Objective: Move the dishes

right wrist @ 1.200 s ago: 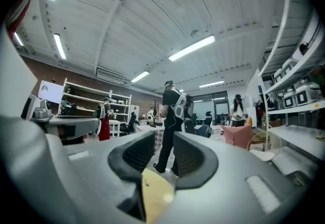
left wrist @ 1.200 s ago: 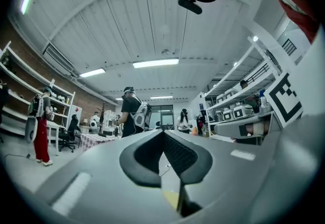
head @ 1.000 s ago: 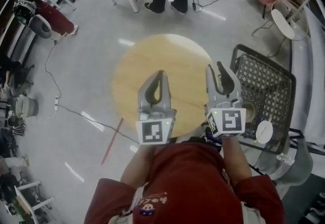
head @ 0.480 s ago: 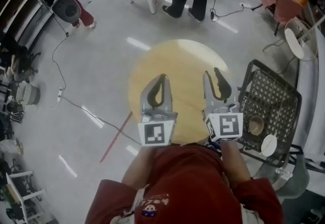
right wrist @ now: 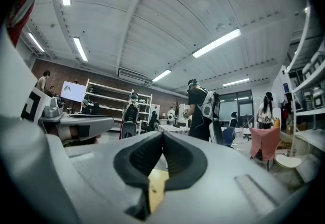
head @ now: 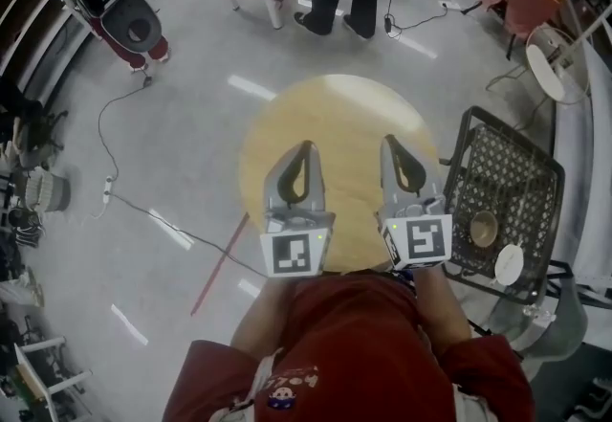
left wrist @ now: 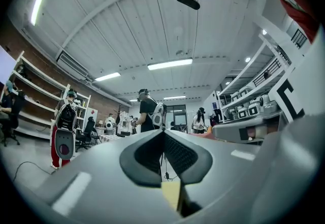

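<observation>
Bowl [head: 483,228] sits mouth-up, plate [head: 509,263] flat, in the basket [head: 521,157]. Left of the basket, left gripper [head: 304,150] and right gripper [head: 395,144] are clenched empty above the table [head: 335,119].

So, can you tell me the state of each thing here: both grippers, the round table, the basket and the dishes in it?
Left gripper: jaws together, holding nothing, above the table.
Right gripper: jaws together, holding nothing, above the table.
Round table: no dish on the part in view.
Basket: open at the top, holds two dishes.
Bowl: upright in the basket, not held.
Plate: in the basket beside the bowl, not held.
</observation>
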Demonstrator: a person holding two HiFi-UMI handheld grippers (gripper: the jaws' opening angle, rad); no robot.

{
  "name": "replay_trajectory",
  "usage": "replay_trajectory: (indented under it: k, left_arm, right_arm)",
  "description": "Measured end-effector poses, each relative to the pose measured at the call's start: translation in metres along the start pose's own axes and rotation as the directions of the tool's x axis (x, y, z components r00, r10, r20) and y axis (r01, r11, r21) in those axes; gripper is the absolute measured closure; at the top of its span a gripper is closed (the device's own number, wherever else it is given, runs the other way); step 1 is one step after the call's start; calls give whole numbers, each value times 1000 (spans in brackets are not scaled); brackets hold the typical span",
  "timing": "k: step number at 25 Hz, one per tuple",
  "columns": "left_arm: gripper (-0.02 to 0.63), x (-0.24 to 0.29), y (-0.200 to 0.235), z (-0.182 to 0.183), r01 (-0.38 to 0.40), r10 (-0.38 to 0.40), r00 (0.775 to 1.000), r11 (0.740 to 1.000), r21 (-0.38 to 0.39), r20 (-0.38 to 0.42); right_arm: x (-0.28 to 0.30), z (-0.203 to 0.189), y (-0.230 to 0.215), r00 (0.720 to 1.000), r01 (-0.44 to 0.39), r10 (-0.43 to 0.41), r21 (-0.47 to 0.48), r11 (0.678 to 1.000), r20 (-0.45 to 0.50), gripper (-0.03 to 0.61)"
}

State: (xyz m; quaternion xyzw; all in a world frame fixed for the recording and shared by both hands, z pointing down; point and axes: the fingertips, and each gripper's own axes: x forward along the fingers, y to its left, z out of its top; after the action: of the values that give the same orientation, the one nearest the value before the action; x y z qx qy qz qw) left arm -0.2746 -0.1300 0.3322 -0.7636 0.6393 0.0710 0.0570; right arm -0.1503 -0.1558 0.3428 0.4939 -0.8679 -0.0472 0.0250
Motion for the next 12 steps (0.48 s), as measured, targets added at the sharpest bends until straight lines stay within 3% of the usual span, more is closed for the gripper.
replay_trajectory:
  k: [12]
  left_arm:
    - [607, -1, 3, -3, 12, -12, 1000, 1000, -11, -1]
  right_arm:
    - [0, -3, 7, 1000, 4, -4, -7, 1000, -17, 577]
